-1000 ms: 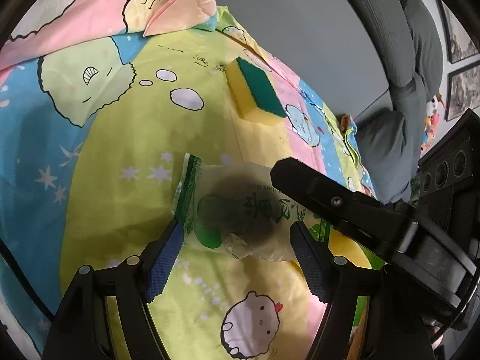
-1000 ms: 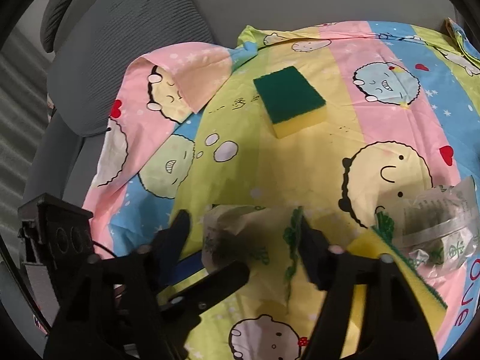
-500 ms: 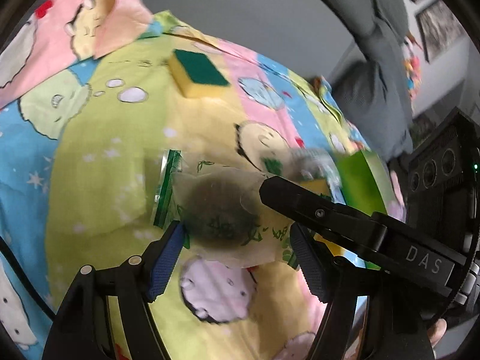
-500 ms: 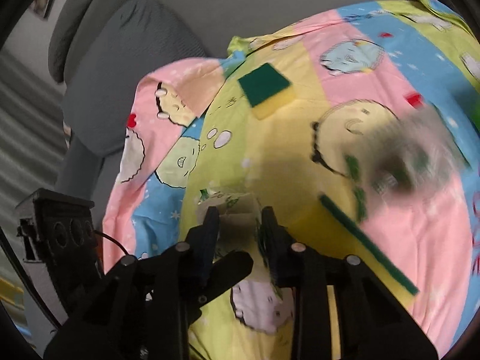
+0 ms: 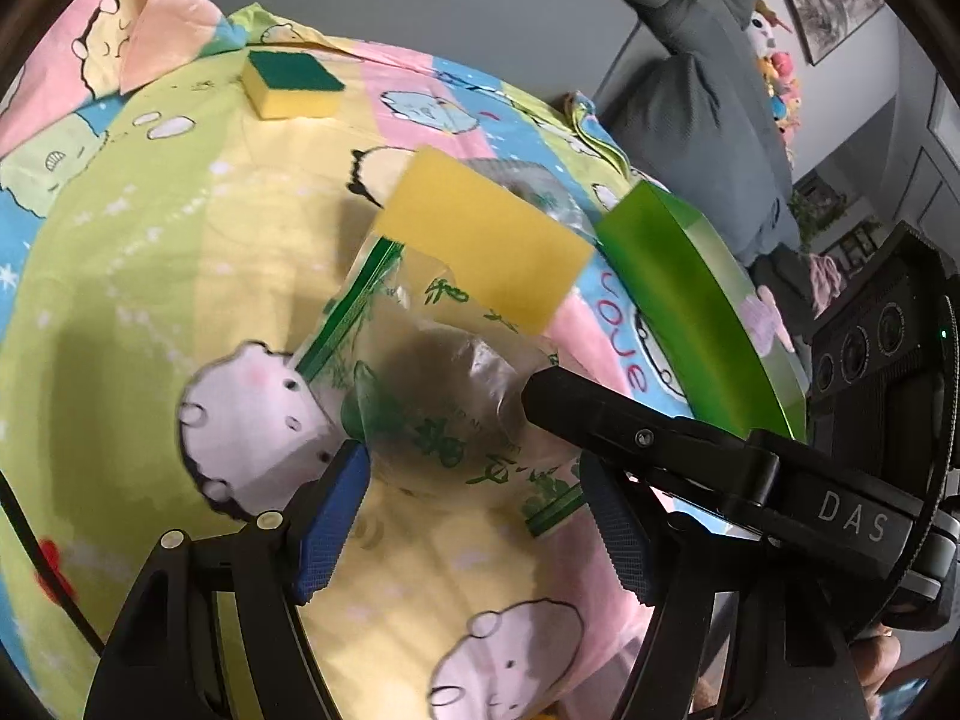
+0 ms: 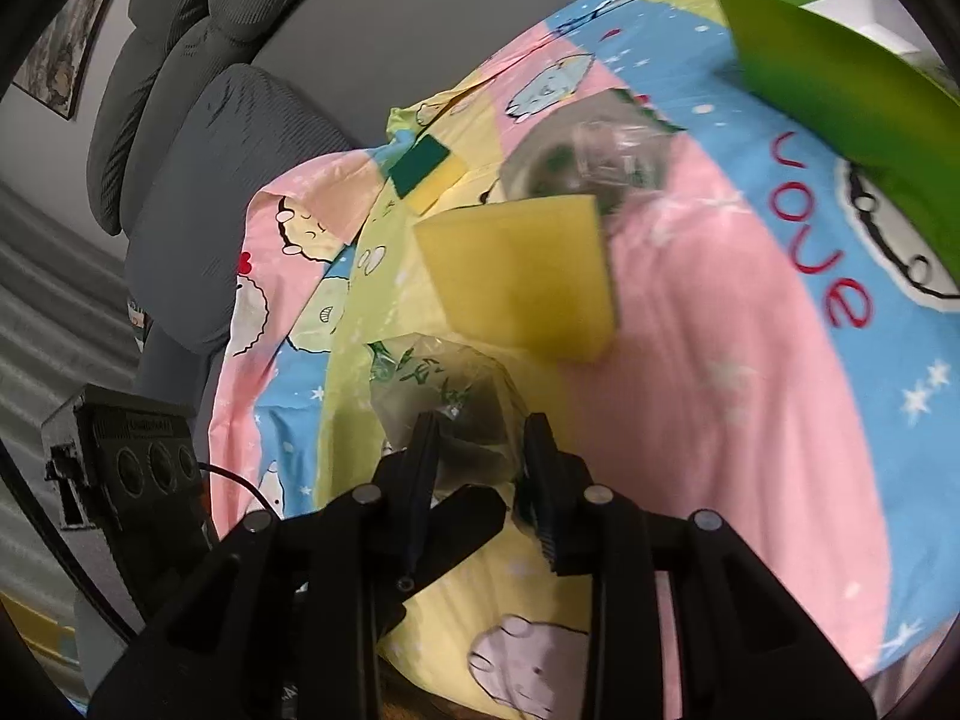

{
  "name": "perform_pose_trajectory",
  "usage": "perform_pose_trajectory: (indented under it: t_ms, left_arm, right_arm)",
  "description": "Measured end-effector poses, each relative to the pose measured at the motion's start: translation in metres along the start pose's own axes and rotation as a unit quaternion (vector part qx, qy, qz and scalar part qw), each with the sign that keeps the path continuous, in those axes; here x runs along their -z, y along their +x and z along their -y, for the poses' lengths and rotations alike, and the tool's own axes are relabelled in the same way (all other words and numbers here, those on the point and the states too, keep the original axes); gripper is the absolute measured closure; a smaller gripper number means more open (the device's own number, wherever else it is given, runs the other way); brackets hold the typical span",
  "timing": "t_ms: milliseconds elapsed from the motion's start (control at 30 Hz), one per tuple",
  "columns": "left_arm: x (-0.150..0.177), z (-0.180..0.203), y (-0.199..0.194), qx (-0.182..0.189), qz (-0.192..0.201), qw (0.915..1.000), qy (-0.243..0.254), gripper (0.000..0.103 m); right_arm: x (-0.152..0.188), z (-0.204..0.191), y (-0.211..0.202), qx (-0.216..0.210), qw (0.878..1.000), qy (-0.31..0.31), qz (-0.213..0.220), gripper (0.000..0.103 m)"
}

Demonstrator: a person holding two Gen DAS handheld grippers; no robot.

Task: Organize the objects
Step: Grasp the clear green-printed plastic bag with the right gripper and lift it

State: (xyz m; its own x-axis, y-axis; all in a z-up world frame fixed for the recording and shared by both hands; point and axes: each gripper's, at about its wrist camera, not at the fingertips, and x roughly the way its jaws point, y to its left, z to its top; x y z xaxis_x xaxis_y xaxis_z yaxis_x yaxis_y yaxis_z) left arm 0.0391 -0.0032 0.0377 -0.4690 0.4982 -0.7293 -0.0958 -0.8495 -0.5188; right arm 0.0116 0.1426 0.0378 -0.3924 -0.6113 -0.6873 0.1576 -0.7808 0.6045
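Left wrist: green box [image 5: 690,300] edges cloth's [image 5: 150,276] right.

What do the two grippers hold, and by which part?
Both hold the packet: left gripper across its width; right gripper, jaws opening, on its near end.

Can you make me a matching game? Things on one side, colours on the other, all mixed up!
Things:
1. box
2. near sponge
3. near packet
4. sofa cushion

Colours:
A. plain yellow
B. grey
C. bright green
D. see-through with green writing

Pairs: 1-C, 2-A, 3-D, 4-B
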Motion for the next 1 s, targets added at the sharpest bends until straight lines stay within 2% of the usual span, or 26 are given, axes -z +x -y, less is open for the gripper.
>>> perform_pose_trajectory:
  t_ms: [167, 300, 500, 567, 667, 1000]
  left_arm:
    - [0.009, 0.008, 0.011, 0.025, -0.005, 0.9996, -0.012, 0.030]
    - [0.010, 0.015, 0.014, 0.024, 0.001, 0.9997, 0.001, 0.030]
    - [0.011, 0.023, 0.019, 0.004, 0.005, 0.9997, 0.022, 0.030]
    - [0.012, 0.024, 0.020, -0.001, 0.005, 0.9996, 0.028, 0.030]
    - [0.011, 0.025, 0.021, -0.007, 0.005, 0.9995, 0.030, 0.030]
    - [0.009, 0.016, 0.016, 0.010, -0.002, 0.9999, 0.001, 0.030]
  right_arm:
    - [0.006, 0.018, -0.008, -0.011, 1.000, 0.017, -0.001, 0.073]
    - [0.009, 0.026, -0.014, -0.010, 1.000, 0.023, 0.007, 0.073]
    - [0.012, 0.035, -0.023, 0.028, 0.999, 0.021, 0.021, 0.064]
    - [0.011, 0.040, -0.024, 0.030, 0.999, 0.026, 0.021, 0.063]
    - [0.011, 0.043, -0.025, 0.042, 0.998, 0.030, 0.023, 0.057]
    - [0.006, 0.031, -0.024, 0.072, 0.997, 0.022, 0.012, 0.053]
